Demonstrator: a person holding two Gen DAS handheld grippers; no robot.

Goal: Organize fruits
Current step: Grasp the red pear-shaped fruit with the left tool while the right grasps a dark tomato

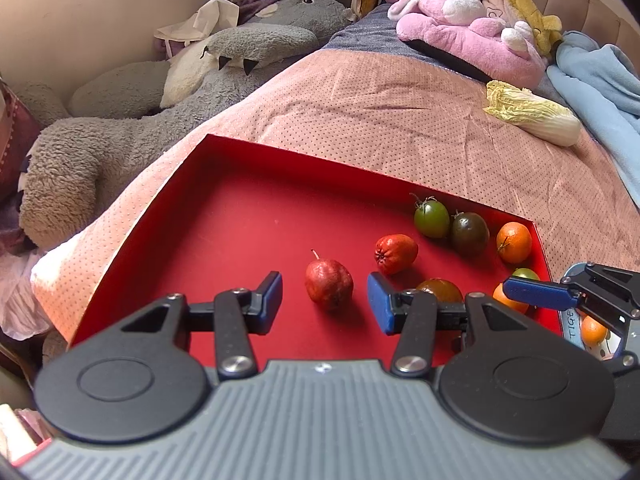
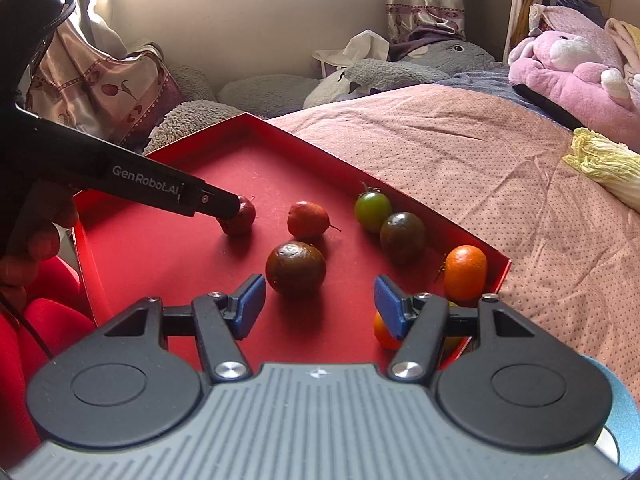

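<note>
A red tray (image 1: 224, 216) lies on the bed and holds several fruits. My left gripper (image 1: 325, 305) is open, its jaws either side of a red pear-shaped fruit (image 1: 329, 285) that rests on the tray. A second red fruit (image 1: 395, 253), a green tomato (image 1: 431, 218), a dark tomato (image 1: 470, 233) and an orange (image 1: 514, 242) lie beyond. My right gripper (image 2: 320, 304) is open and empty, just behind a large dark tomato (image 2: 296, 267). The right wrist view shows the left gripper's fingertips (image 2: 224, 208) at the red fruit (image 2: 242, 216).
A napa cabbage (image 1: 532, 114) lies on the pink bedspread (image 1: 380, 120) to the right. Grey (image 1: 120, 128) and pink (image 1: 468, 32) plush toys sit at the bed's far side. More oranges (image 2: 384, 330) lie in the tray's near right corner.
</note>
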